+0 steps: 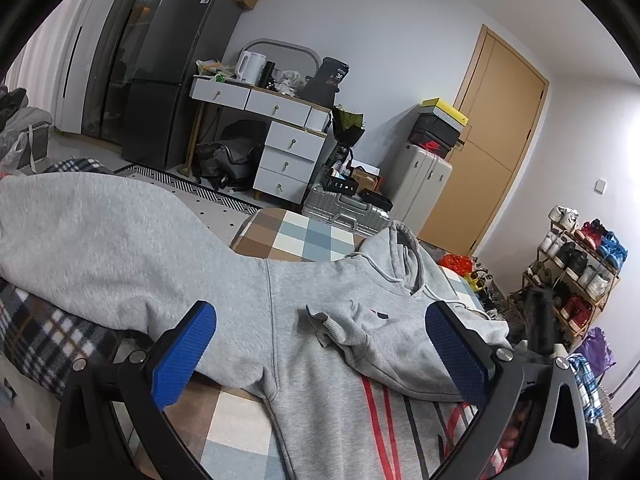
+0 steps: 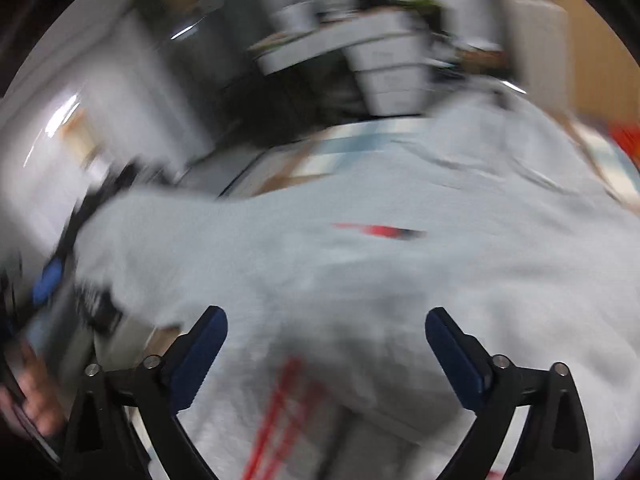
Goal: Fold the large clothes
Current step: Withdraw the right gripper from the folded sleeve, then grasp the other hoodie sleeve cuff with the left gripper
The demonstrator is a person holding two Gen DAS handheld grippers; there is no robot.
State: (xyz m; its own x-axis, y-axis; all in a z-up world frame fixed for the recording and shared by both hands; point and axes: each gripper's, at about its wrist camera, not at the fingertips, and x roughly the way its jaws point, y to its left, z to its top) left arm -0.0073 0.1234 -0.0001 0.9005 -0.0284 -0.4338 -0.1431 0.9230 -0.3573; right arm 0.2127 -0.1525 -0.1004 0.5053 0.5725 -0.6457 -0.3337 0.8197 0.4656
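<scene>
Grey hoodie [image 1: 320, 340] lies spread face up across a checked bed [image 1: 304, 236], one sleeve already folded over its chest, the other stretched out for folding. Left tool [image 1: 320, 356] hovers over it, released and empty. Right tool [image 2: 326, 356], blurred, also gapes wide, holding nothing.
</scene>
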